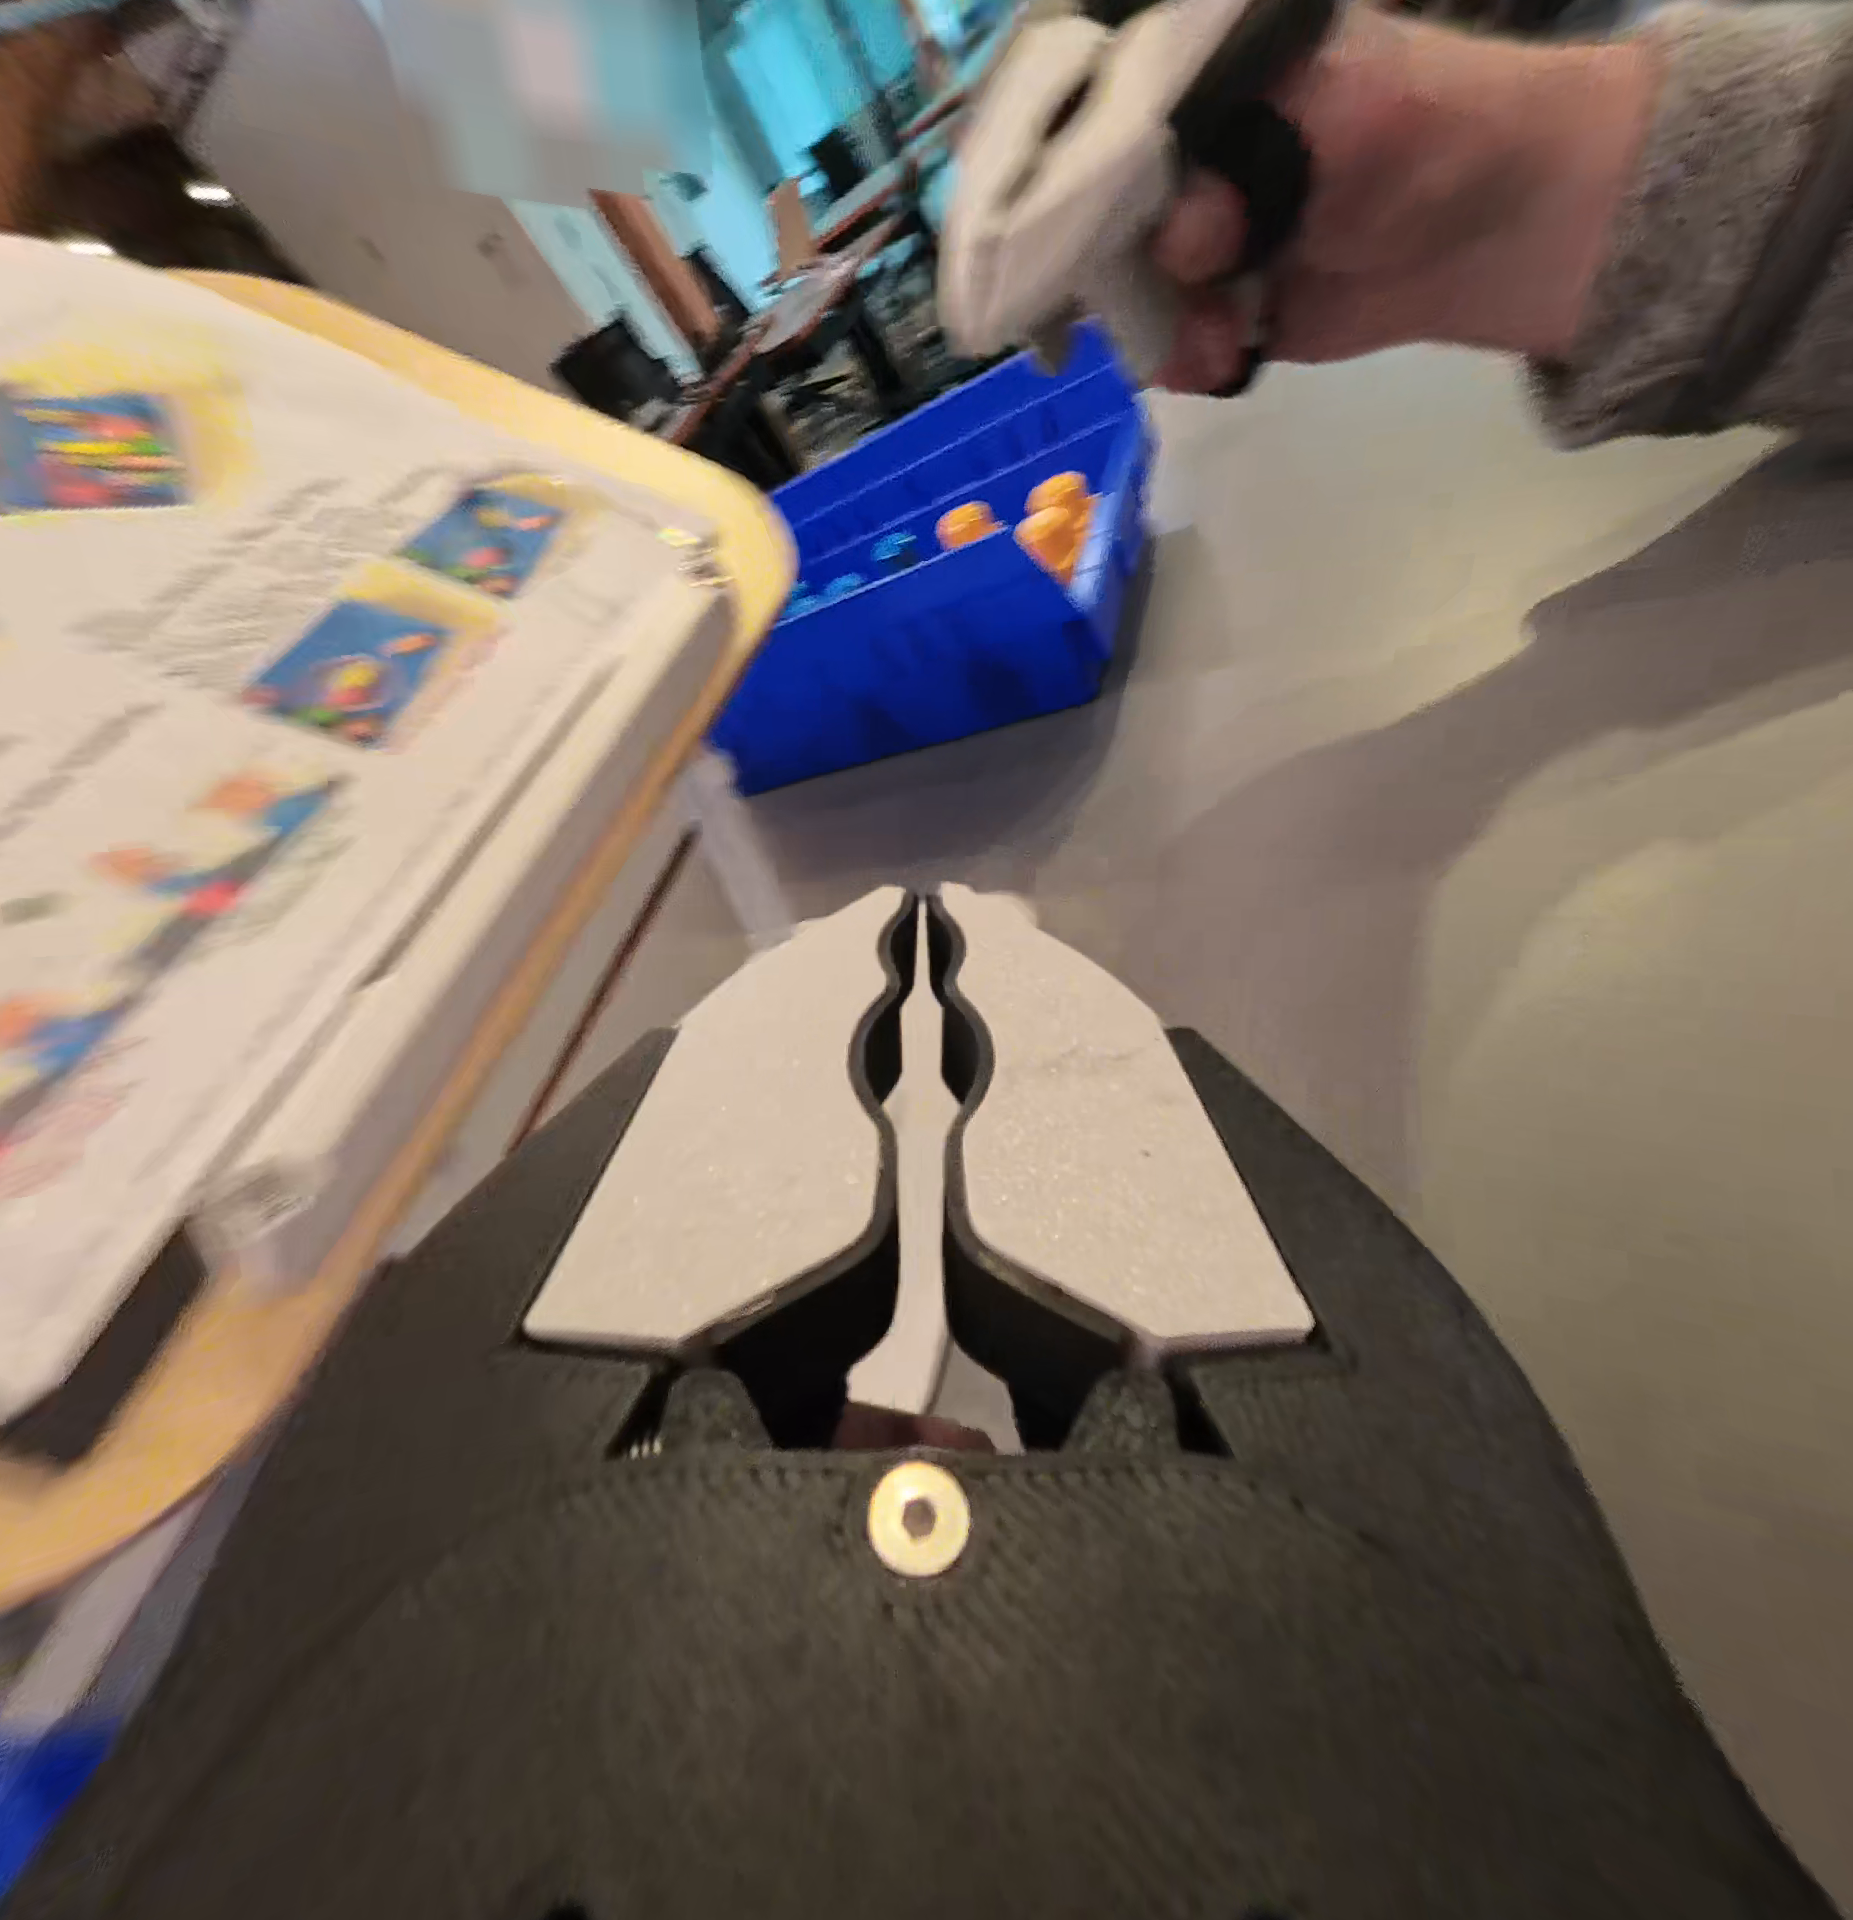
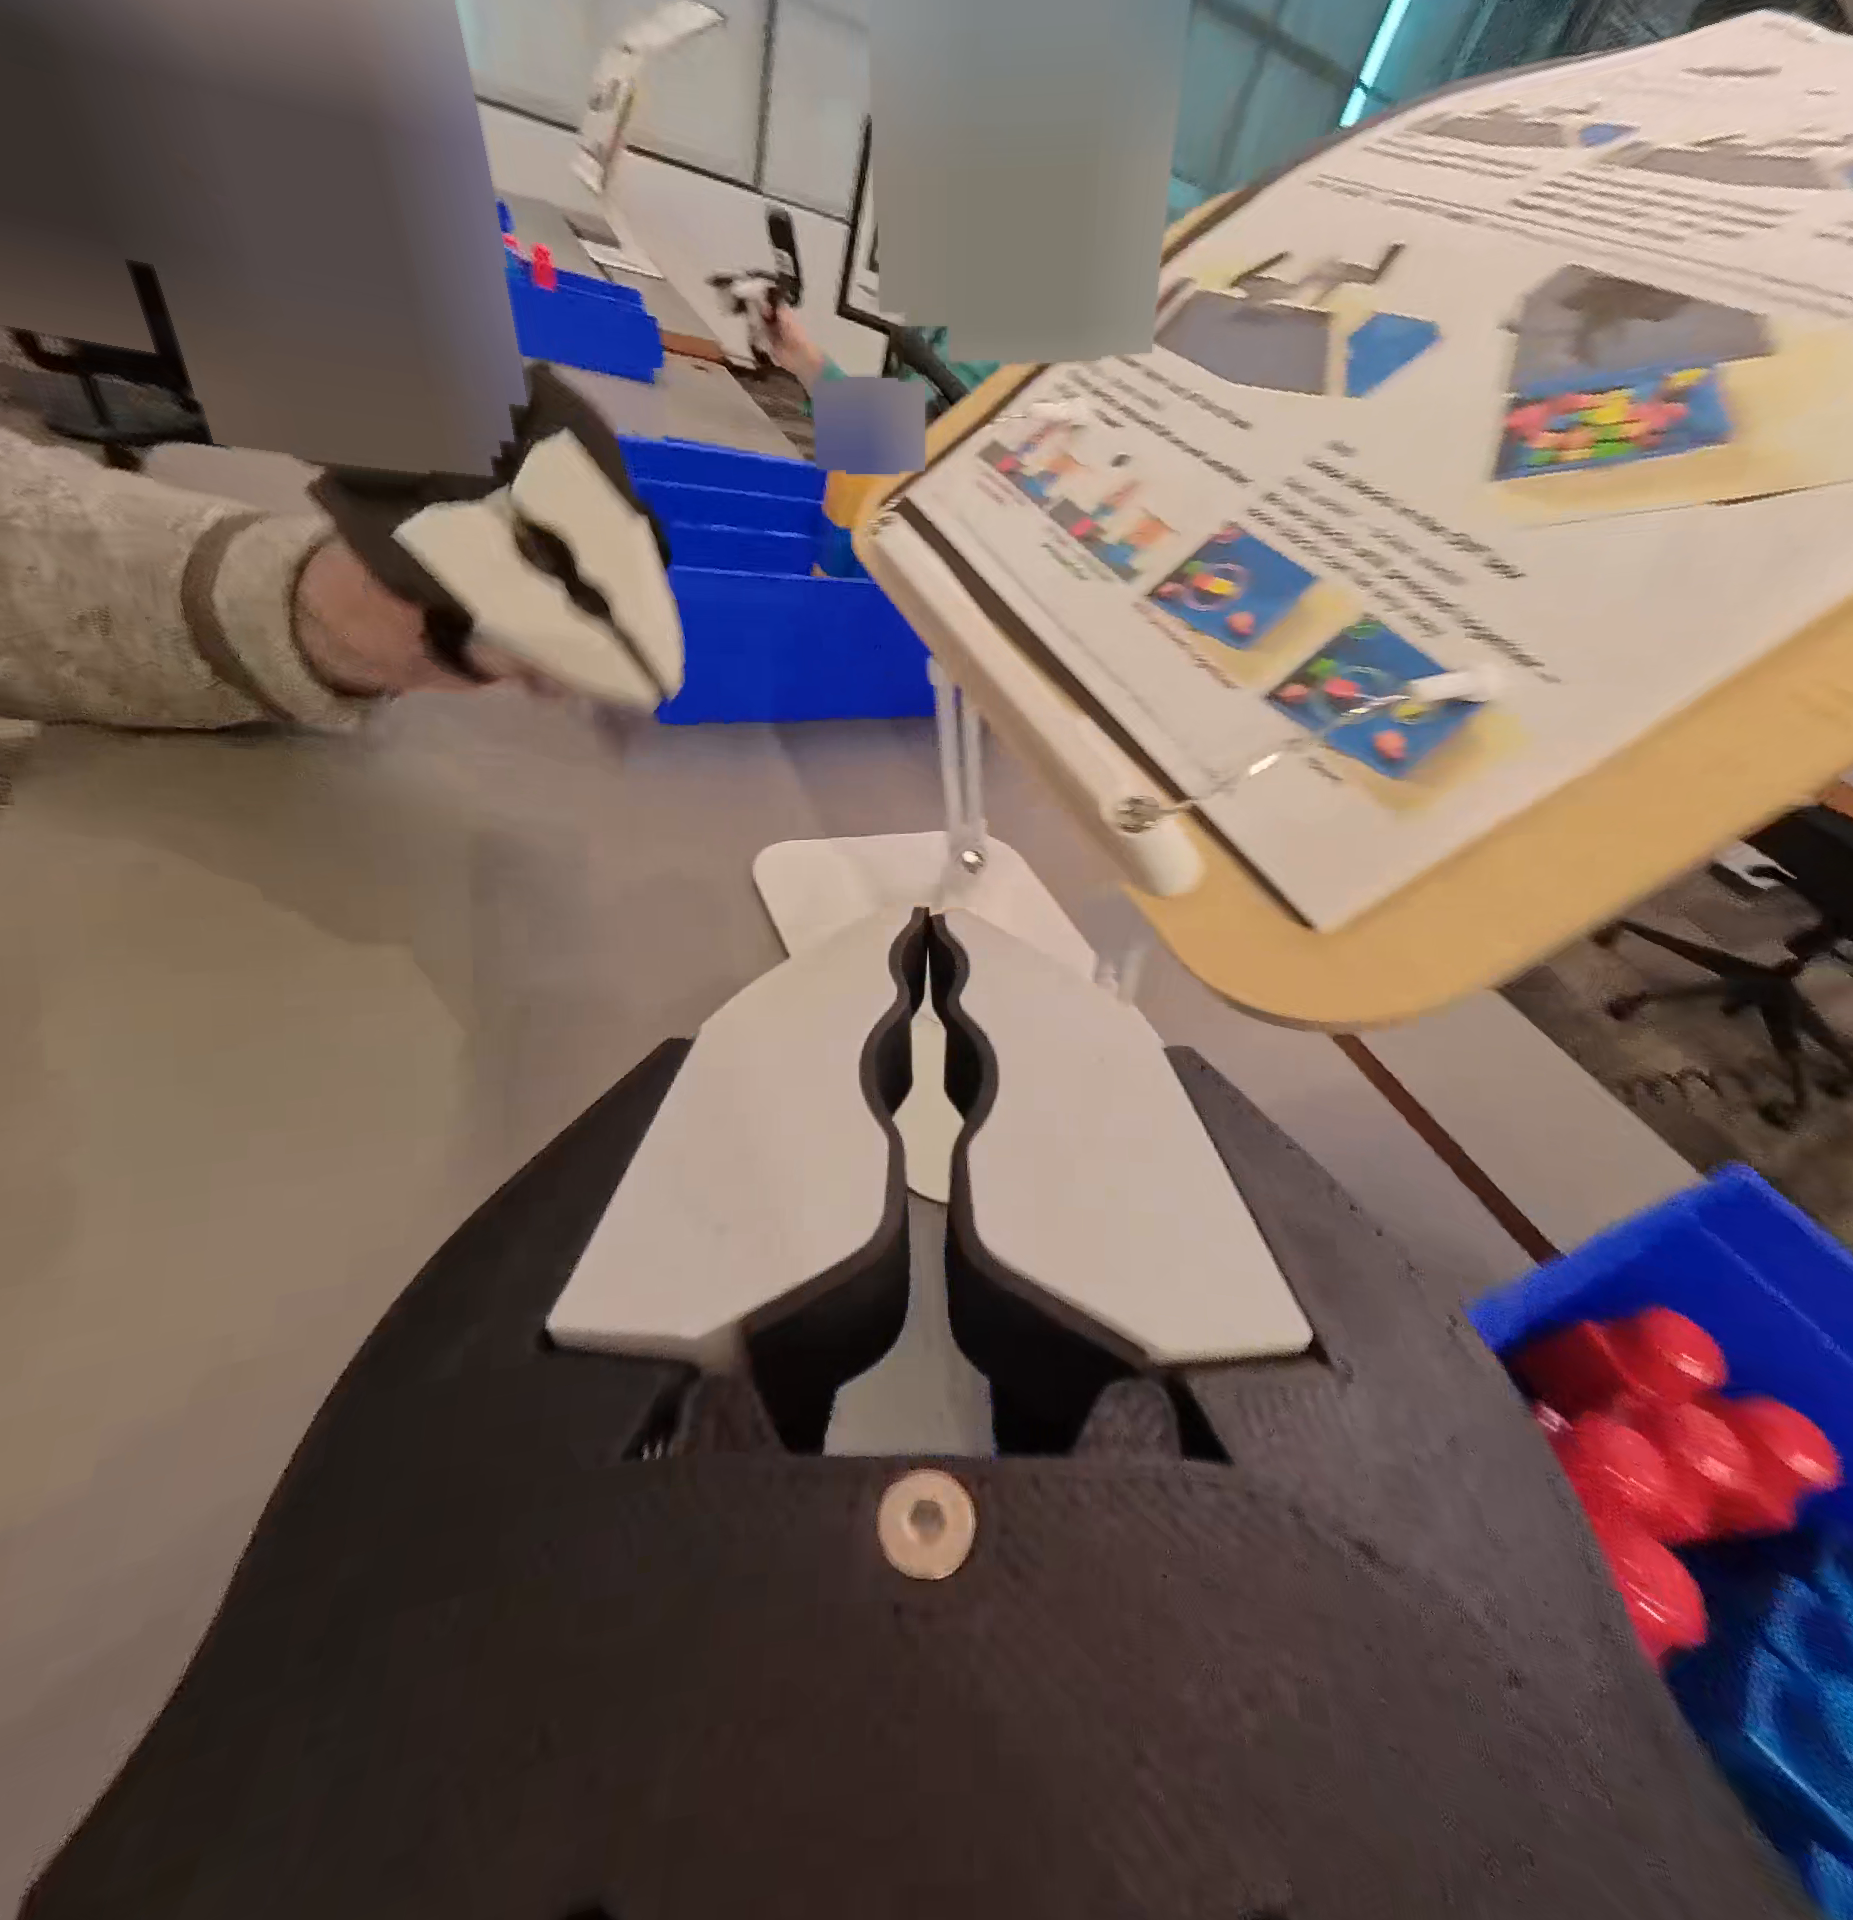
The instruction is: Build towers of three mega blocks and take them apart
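Both the left tongs (image 1: 922,902) and the right tongs (image 2: 928,920) were closed on nothing, tips together. The mega blocks lay in blue bins: orange ones (image 1: 1052,520) ahead, red ones (image 2: 1670,1444) at the right. The likeliest trouble was striking the tilted instruction board (image 2: 1421,914) or its stand (image 2: 870,883), which overhung the bench (image 2: 330,935); open room lay left.
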Demonstrator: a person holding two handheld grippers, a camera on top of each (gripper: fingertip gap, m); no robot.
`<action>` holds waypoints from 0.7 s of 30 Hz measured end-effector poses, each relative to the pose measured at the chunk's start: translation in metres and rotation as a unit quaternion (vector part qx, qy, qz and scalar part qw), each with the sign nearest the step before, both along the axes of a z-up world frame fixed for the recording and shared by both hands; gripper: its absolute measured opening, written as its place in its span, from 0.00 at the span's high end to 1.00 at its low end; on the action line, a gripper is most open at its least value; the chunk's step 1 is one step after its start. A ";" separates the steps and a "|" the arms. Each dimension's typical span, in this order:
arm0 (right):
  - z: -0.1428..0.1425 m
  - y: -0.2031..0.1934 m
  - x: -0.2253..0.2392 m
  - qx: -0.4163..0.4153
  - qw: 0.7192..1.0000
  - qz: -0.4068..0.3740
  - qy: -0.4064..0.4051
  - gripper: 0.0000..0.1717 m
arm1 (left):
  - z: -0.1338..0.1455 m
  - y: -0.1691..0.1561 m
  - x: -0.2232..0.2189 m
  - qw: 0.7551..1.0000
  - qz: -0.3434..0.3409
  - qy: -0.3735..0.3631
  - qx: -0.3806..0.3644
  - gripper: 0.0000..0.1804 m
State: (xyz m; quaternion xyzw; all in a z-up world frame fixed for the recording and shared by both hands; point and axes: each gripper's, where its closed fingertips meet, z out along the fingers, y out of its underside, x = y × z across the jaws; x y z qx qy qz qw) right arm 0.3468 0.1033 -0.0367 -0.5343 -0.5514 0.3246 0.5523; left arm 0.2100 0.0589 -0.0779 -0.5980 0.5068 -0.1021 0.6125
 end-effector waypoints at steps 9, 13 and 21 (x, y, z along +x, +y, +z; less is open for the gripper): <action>-0.030 -0.021 -0.031 -0.026 0.997 0.079 -0.005 1.00 | 0.052 0.059 -0.241 0.943 0.329 -0.051 -0.002 0.81; -0.039 -0.018 -0.029 -0.034 0.996 0.079 -0.010 1.00 | 0.029 0.103 -0.311 0.910 0.411 -0.025 -0.056 0.67; -0.054 -0.016 -0.031 -0.046 0.995 0.086 -0.027 1.00 | -0.022 0.155 -0.366 0.860 0.489 0.052 -0.136 0.62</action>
